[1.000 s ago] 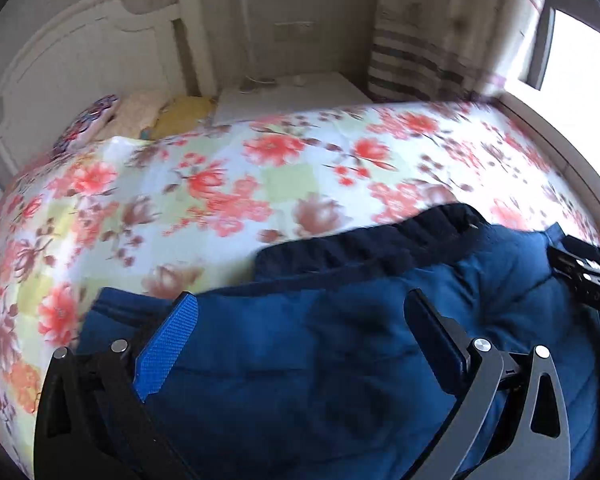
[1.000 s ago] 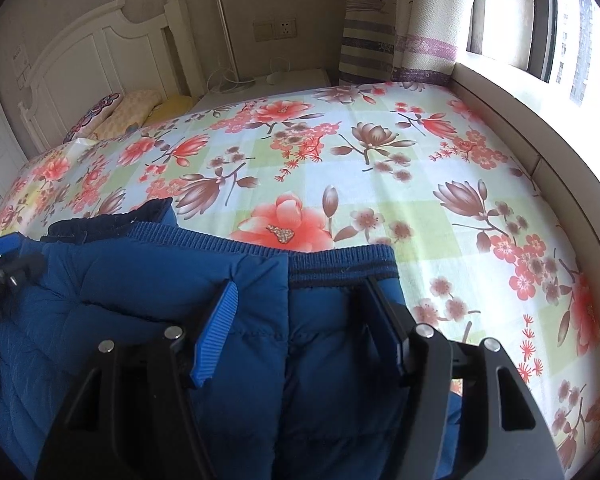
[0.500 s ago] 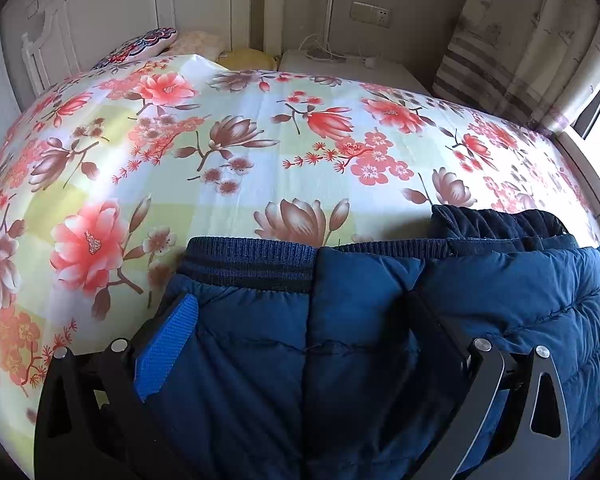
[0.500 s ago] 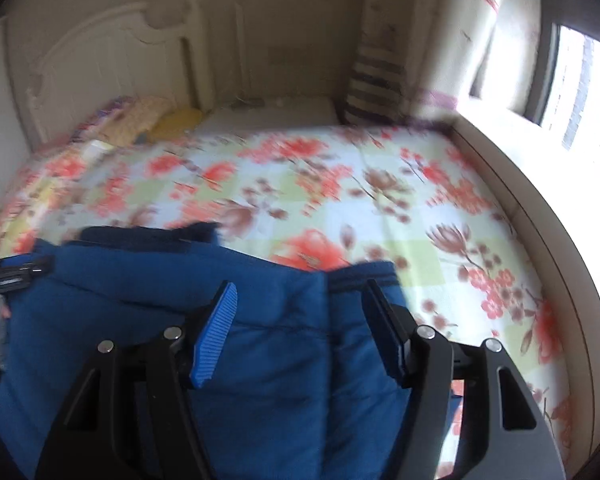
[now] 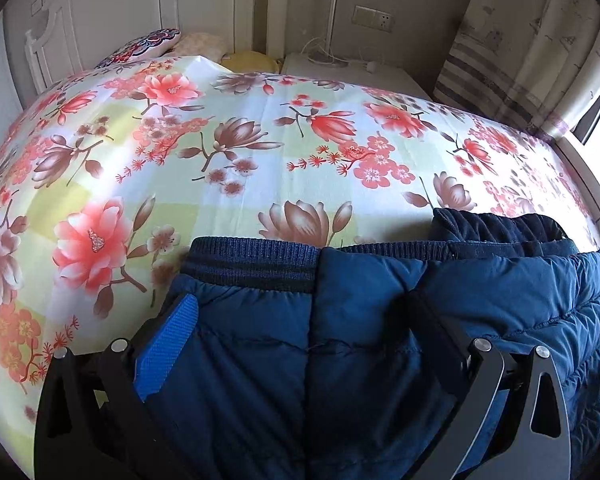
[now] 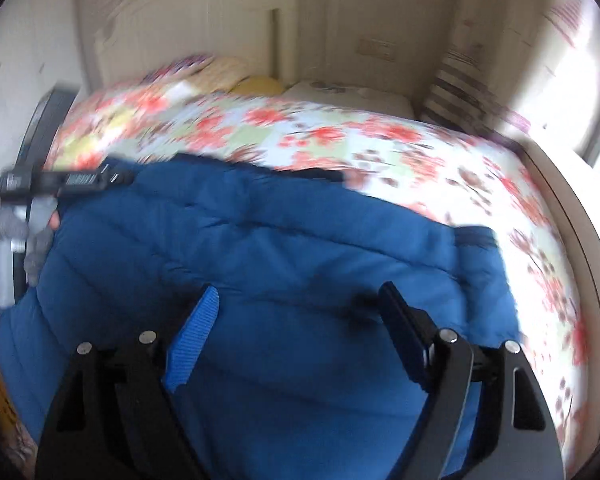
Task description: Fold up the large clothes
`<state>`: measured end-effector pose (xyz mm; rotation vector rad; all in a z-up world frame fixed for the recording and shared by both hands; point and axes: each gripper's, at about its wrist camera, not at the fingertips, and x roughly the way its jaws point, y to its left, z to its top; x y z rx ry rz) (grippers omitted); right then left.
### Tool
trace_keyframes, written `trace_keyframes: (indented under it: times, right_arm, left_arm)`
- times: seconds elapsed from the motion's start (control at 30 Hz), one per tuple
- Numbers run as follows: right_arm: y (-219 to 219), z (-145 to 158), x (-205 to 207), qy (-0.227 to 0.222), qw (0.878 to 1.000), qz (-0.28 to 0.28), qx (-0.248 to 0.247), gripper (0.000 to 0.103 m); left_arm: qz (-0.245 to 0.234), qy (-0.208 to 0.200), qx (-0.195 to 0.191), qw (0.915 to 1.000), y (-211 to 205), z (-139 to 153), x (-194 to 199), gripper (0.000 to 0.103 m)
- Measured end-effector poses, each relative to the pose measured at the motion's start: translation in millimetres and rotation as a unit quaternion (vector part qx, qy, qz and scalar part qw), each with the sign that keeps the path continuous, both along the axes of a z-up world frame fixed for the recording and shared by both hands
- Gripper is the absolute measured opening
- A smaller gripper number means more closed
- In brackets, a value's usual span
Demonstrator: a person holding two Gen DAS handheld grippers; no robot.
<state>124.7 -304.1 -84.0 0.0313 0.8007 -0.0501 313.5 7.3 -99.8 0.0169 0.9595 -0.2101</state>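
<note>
In the left wrist view, the flowered bedspread (image 5: pixel 228 148) fills the left and centre of the frame, with a patterned pillow (image 5: pixel 140 46) and a white headboard (image 5: pixel 112 8) at the upper left. Low in the frame, the left gripper (image 5: pixel 304 316) stands with its jaws wide apart over the blue padded jacket (image 5: pixel 380 320); its blue finger pad (image 5: pixel 168 348) shows at lower left, and the dark right finger presses against the quilted cloth at lower centre-right. The jacket lies on the bedspread across the lower centre and lower right, its ribbed hem (image 5: pixel 252 258) turned toward the middle of the frame. A white nightstand (image 5: pixel 352 74) sits at upper centre and a striped curtain (image 5: pixel 508 64) hangs at upper right.

The right wrist view is blurred. At the far left edge a gloved hand (image 6: pixel 4 240) grips the handle of the other tool beside the jacket's edge. The jacket (image 6: pixel 280 264) spreads over the centre and lower part of the frame, lying on the bedspread (image 6: pixel 380 140). The right gripper (image 6: pixel 300 300) sits at the bottom with its jaws wide, both fingers resting against the fabric with nothing pinched between them. The curtain (image 6: pixel 460 88) stands at upper right.
</note>
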Motion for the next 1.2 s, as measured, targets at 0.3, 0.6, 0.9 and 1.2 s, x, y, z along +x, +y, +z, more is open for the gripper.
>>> trace_keyframes:
  times: [0.3,0.6,0.9,1.2]
  right_arm:
    - [-49.3,-30.8,-2.6,0.025,0.997,-0.029,0.062,0.083]
    - [-43.2,-32.7,-0.4,0.027,0.998,-0.031,0.054,0.083]
    - [-42.1,-31.8,-2.4,0.022,0.998,-0.031,0.05,0.083]
    - [-41.9,-32.2,-5.1,0.019,0.998,-0.031,0.056,0.084]
  left_arm:
    - [0.004,-0.01,0.02,0.9997,-4.0,1.9,-2.8,0.099]
    - [-0.079,-0.103,0.04,0.9907,-60.1,64.1,-86.3,0.099]
    - [-0.171,-0.111,0.105,0.9734,-145.5,4.2,-147.5,0.099]
    - [-0.006,-0.074,0.038,0.9965,4.4,18.1,-110.3,0.099]
